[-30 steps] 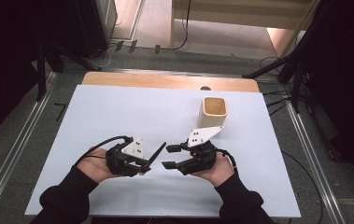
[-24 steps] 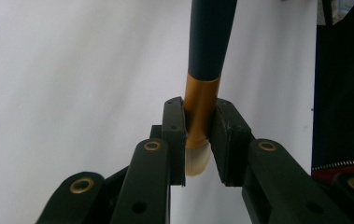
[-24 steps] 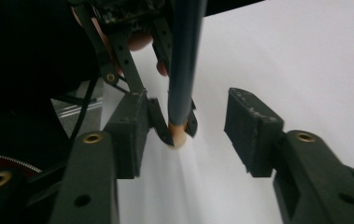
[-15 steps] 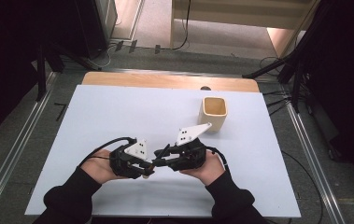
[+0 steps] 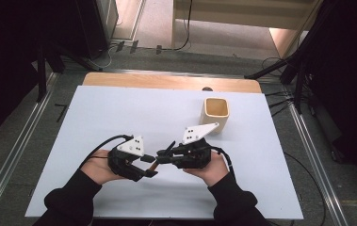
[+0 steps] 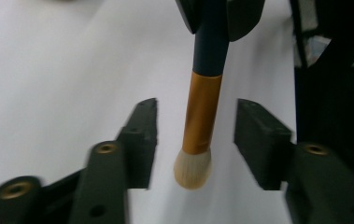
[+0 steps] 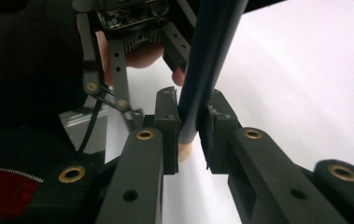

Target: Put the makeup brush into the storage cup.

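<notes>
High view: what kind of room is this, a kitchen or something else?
Not a kitchen; probably a lab or recording studio. A white-covered table stands on bare grey floor, black stands and loose cables surround it, and a person works with hand-held grippers beside a small beige cup.

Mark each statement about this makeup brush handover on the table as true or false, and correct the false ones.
1. The right hand-held gripper is shut on the makeup brush's dark handle. True.
2. The left hand-held gripper clamps the brush's bristles. False: its jaws have just been opening and stand apart on either side of the brush without touching it.
3. The brush has a gold band between the handle and the pale bristles. True.
4. The brush stands inside the beige cup. False: the cup stands apart, farther back on the white table.
</notes>
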`<state>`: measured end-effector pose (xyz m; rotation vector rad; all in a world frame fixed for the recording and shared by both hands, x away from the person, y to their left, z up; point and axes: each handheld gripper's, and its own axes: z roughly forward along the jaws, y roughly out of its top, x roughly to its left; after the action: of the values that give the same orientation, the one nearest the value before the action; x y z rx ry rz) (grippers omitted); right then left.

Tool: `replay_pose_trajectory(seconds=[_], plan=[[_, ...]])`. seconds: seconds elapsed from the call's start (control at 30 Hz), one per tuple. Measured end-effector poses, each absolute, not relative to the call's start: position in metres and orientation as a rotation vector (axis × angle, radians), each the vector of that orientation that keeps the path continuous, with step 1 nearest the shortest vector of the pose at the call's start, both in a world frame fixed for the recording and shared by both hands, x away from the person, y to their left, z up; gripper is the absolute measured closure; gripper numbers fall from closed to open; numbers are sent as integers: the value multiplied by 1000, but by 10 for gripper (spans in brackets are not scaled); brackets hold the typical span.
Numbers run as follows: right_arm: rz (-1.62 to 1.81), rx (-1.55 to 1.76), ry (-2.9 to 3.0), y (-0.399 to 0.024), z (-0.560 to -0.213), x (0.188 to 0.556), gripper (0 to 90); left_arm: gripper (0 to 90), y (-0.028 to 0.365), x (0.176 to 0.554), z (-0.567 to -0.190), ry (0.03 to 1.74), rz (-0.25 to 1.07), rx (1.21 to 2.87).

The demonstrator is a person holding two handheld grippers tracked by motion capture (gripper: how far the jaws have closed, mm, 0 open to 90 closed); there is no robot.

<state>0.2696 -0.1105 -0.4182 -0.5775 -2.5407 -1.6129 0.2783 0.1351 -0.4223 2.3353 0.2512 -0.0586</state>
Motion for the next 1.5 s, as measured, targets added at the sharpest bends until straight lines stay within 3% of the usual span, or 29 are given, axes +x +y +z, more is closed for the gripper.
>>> replay_pose_trajectory(seconds=[0.23,0.5,1.03,1.37,1.5], plan=[[-1769,-643,-2439,-134,-414,271,797,393,152,284,-425,319,-83,2160],[-1874,-681,-2324,-146,-416,270,797,419,148,279,-430,317,-83,2092],[-1850,-662,-2260,-140,-425,270,796,725,137,274,-431,300,-87,2068],[-1836,-642,-2259,-139,-425,271,776,768,136,272,-428,253,-89,2101],[-1834,-630,-2304,-140,-421,269,577,769,140,274,-426,255,-96,2137]])
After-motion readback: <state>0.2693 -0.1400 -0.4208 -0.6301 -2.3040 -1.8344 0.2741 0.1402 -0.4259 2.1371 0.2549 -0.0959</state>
